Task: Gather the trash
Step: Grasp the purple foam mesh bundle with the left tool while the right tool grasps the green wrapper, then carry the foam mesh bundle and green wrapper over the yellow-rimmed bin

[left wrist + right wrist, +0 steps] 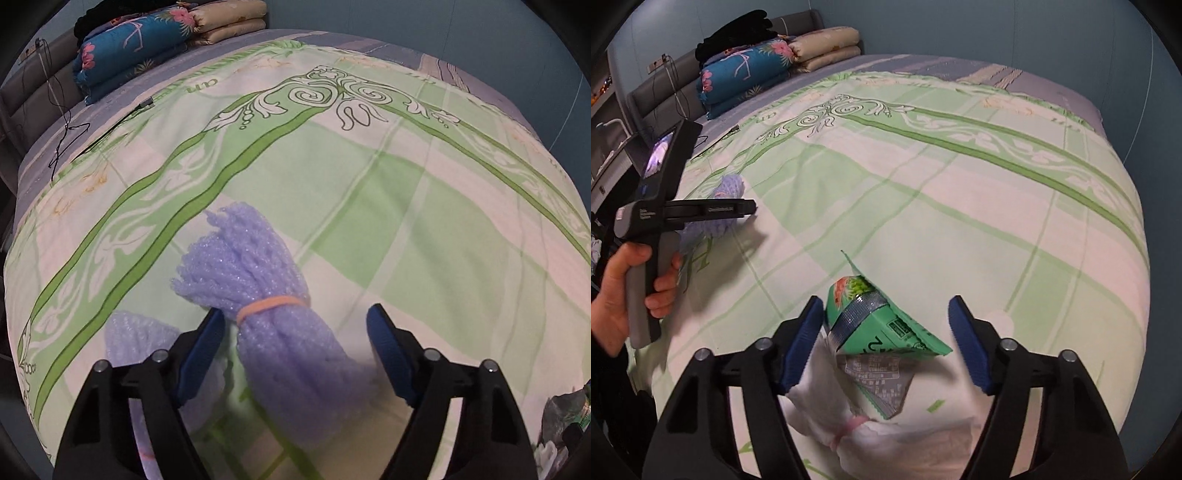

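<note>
Showed a bed (997,229) under a green and white checked cover, seen from two hand-held tongs aimed steeply down at litter lying on it. In the left view, framed a bundle of pale purple foam netting (266,295), cinched at its waist by an orange rubber band (271,306), lying near the bed's near edge. Caught the left tongs (295,325) partly spread around that bundle at the banded waist, probably because the narrowest part offers the firmest hold; left pad (201,354) just beside or perhaps brushing the netting, right pad well clear, so nothing gripped yet. Showed a second, paler clump of netting (140,339) at the lower left, half hidden behind the black arm. In the right view, framed a crumpled green snack wrapper (882,317) with a silver inner face, resting on a white bag (842,417) knotted with a pink tie (849,428), also near the near edge. Caught the right tongs (886,314) partly spread around the wrapper, pads apart from it on the right side, close on the left; not clamped. Judged both as poised to pinch their pieces. Showed a hand (631,291) gripping the other tool's handle at the left edge. Stacked folded quilts (750,70) lay at the far corner by the headboard (665,85).
</note>
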Available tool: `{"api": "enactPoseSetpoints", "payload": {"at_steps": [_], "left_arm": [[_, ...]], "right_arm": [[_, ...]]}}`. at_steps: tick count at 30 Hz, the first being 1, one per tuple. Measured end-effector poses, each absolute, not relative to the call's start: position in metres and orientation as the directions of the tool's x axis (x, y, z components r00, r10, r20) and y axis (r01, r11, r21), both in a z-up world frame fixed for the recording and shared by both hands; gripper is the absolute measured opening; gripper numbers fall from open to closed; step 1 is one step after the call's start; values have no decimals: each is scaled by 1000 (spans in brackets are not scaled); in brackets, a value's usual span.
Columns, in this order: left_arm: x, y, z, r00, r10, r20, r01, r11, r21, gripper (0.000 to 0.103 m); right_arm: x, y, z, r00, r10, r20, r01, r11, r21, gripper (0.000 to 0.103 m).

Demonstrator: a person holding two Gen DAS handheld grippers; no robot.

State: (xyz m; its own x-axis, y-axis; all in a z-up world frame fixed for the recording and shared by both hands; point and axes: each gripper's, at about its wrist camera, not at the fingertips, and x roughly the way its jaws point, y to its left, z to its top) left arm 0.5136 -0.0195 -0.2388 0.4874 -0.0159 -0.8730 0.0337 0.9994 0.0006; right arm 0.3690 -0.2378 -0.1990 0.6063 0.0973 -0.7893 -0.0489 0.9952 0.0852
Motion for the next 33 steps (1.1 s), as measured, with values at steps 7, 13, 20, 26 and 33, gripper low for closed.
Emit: {"api": "enactPoseSetpoints", "payload": {"at_steps": [7, 13, 20, 26, 33], "left_arm": [[522, -24, -238, 492, -12, -870, 21, 1000, -1, 33], [522, -16, -232, 508, -48, -860, 4, 999, -54, 23], [511, -10, -210, 550, -98, -829, 25, 995, -101, 22], [491, -10, -179, 604, -142, -785, 50, 989, -140, 22], [464, -17, -144, 654, -179, -735, 101, 983, -150, 22]], "right_arm": [[376, -237, -205, 580, 102, -809, -41, 995, 96, 46], [376, -234, -201, 592, 94, -800, -45, 995, 84, 28], [373, -232, -192, 618, 78, -783, -40, 997, 68, 22], [360, -231, -167, 669, 81, -739, -44, 997, 70, 21], [337, -233, -136, 719, 80, -690, -41, 997, 72, 21]]}}
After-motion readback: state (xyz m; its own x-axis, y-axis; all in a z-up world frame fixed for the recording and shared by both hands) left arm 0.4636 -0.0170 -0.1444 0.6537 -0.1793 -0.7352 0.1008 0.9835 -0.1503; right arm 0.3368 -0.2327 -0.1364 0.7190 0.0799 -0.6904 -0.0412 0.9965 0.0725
